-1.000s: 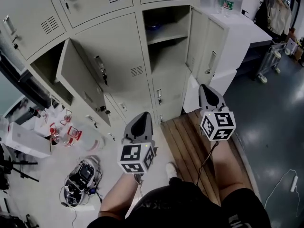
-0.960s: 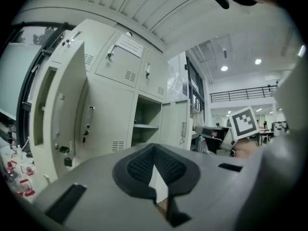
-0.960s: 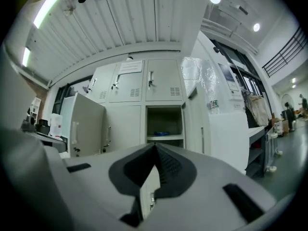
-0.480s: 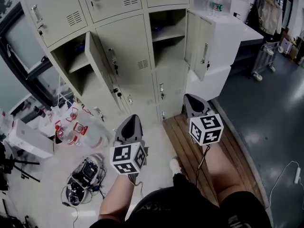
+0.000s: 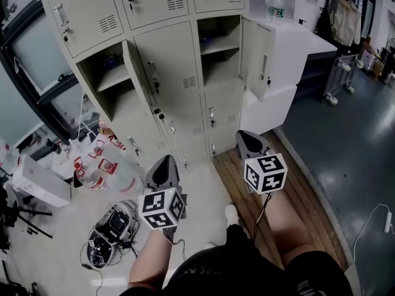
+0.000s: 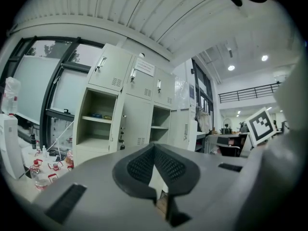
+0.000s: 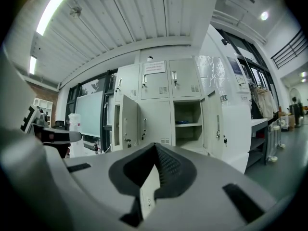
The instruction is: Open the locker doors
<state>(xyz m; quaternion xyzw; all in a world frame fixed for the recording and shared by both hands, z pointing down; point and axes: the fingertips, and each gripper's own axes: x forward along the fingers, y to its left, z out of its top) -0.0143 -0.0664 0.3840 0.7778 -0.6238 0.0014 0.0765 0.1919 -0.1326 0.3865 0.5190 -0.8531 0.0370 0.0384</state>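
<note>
Both grippers have drawn back from the lockers (image 5: 170,54) since the earlier frame, and more bare floor now lies between them and the cabinet. In the head view, the left gripper (image 5: 163,160) sits at 7 o'clock and the right gripper (image 5: 245,135) at 5 o'clock, well apart and level with each other. Each has its fingers closed together with nothing between them. The left gripper view shows this for the left fingers (image 6: 139,166) and the right gripper view for the right fingers (image 7: 168,170).

The lockers fill the 12 o'clock side. Two middle-row doors stand open. The left door (image 5: 141,73) juts out nearly edge-on at 11 o'clock, its free edge pointing into the room. The right door (image 5: 256,55) is swung wide at 1 o'clock, close against the white surface (image 5: 302,42), which carries a bottle (image 5: 278,8). The top row, the centre door and the bottom row are shut.

Pale floor (image 5: 197,190) ahead of the left gripper is free up to the cabinet base. Under the right gripper runs a strip of planks (image 5: 244,199), with dark floor (image 5: 339,153) open at 3 o'clock. At 8 o'clock, clutter narrows the room: small bottles (image 5: 92,168), a white box (image 5: 40,180) and a cabled device (image 5: 110,228).
</note>
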